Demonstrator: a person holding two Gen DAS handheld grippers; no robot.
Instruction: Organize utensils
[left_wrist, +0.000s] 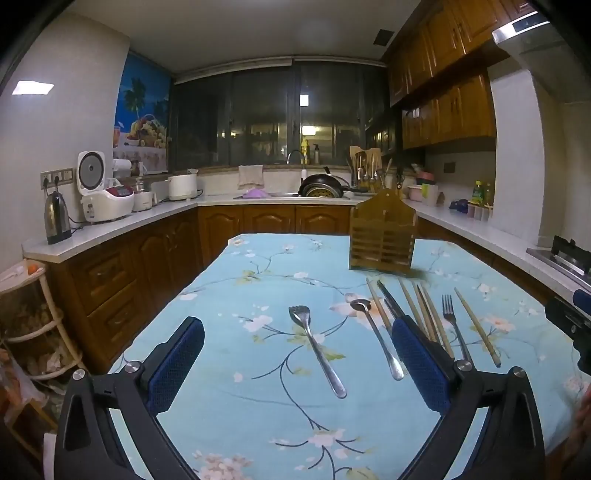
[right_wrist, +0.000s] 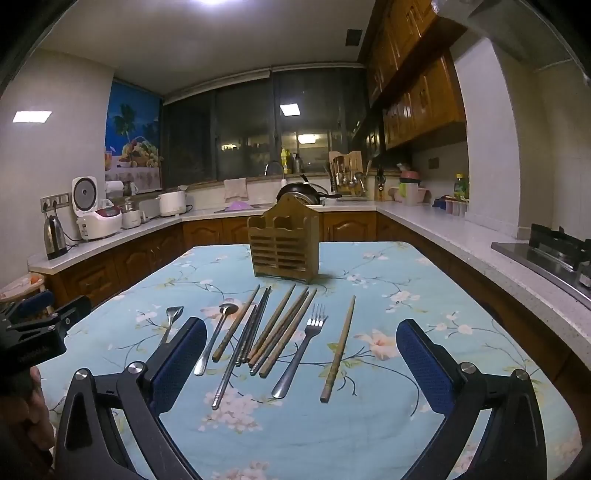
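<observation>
Nothing sorted yet, by the look of it. The wooden holder (right_wrist: 283, 242) stands upright at the far side of the tabletop (right_wrist: 424, 280), and both of its top compartments look empty from here. Every utensil lies flat on the blue flowered cloth in a loose row just near of it. From the left: a steel fork (left_wrist: 317, 347) on its own, then a steel spoon (right_wrist: 215, 338), then a bunch of chopsticks (right_wrist: 275, 330), wood and metal mixed, fanned and overlapping so I cannot count them cleanly. Right of that bunch lies a 2nd fork (right_wrist: 300, 350), and furthest right 1 single wooden chopstick (right_wrist: 339, 349) set a little apart. The left gripper (left_wrist: 295, 363) hangs above the near edge with its blue-padded fingers spread wide, nothing between them but the first fork lying on the cloth below. The right gripper (right_wrist: 301, 363) is the same story, fingers wide apart and empty, framing the chopstick bunch, the 2nd fork and the single chopstick from above. So, as I judge it, the whole job is ahead: each piece has to be lifted and stood in the holder, likely chopsticks in 1 slot and forks and spoon in the other.
</observation>
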